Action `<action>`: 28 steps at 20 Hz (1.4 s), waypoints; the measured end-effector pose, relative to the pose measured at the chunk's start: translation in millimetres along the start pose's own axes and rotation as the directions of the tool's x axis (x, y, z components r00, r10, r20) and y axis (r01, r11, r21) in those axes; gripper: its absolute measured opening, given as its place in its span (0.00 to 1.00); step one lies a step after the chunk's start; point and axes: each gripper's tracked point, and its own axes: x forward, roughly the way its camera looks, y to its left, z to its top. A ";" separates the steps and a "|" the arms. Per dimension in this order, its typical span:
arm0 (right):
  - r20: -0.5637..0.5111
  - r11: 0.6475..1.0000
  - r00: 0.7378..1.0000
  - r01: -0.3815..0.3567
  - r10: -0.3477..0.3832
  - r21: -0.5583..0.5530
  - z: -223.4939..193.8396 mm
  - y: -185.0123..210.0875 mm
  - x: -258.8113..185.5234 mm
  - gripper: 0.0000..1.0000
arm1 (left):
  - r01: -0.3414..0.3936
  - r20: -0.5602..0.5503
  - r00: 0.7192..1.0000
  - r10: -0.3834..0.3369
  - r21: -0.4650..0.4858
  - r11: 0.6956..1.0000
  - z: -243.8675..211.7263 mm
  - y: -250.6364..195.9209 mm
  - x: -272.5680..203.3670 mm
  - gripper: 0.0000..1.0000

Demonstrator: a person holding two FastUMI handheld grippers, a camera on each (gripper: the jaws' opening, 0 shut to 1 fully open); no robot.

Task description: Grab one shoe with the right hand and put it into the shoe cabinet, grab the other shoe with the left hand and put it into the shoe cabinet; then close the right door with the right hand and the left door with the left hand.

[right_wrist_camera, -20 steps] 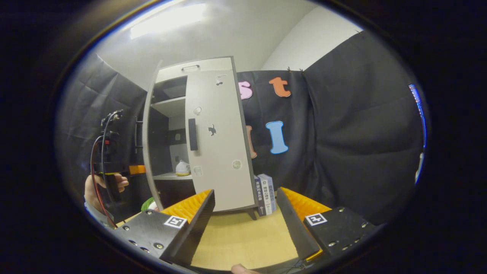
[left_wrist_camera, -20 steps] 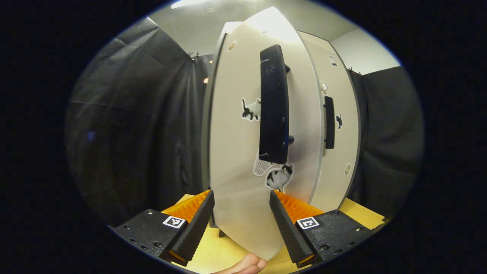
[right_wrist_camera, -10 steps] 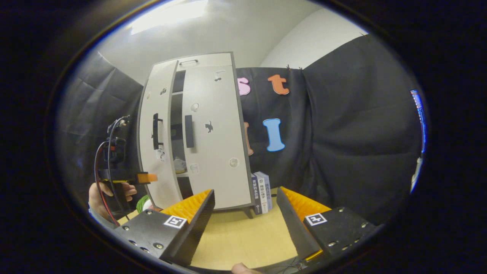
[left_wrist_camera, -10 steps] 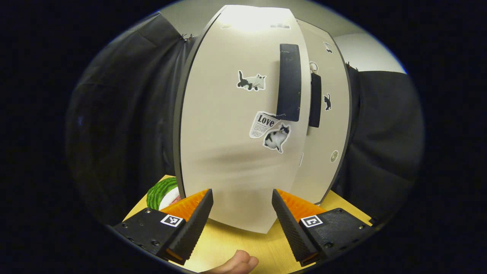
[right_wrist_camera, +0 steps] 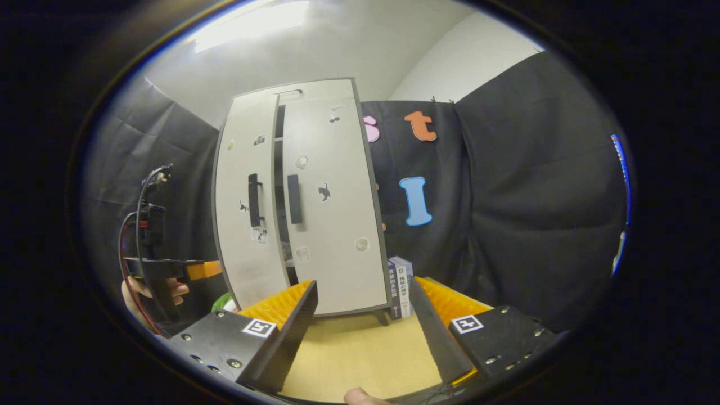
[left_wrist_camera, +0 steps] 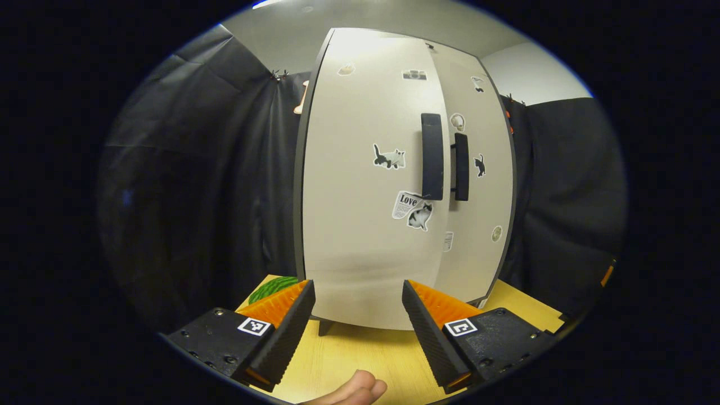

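**A:** Where does the shoe cabinet (left_wrist_camera: 394,185) stand?

**B:** Centre of the left gripper view, upright on the yellow table (left_wrist_camera: 365,349). Its left door (left_wrist_camera: 365,185) takes up most of the front, cat stickers beside the dark left handle (left_wrist_camera: 432,156); the right door (left_wrist_camera: 478,185) sits at the right of it, the right handle (left_wrist_camera: 461,166) just beside the other.

**A:** Are the doors shut?

**B:** In the right gripper view a thin dark gap shows between them in the upper middle of the frame — the left door is not quite flush. The shoes cannot be made out.

**A:** And the claws?

**B:** The left gripper (left_wrist_camera: 357,315), at the bottom of its own view, has its fingers spread apart, gripping nothing, the cabinet's foot between them in the frame. It also shows at the left edge of the right gripper view, held by a hand (right_wrist_camera: 140,292). The right gripper (right_wrist_camera: 363,315) is likewise spread and empty — bare table between its fingers, some books (right_wrist_camera: 399,287) beside the cabinet's lower right corner.
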 end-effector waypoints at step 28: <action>0.048 0.999 0.998 -0.038 0.039 -0.015 31.2 35.2 -3.0 0.98 | 0.001 0.179 0.984 0.002 -0.017 1.000 36.2 5.5 -127.0 0.96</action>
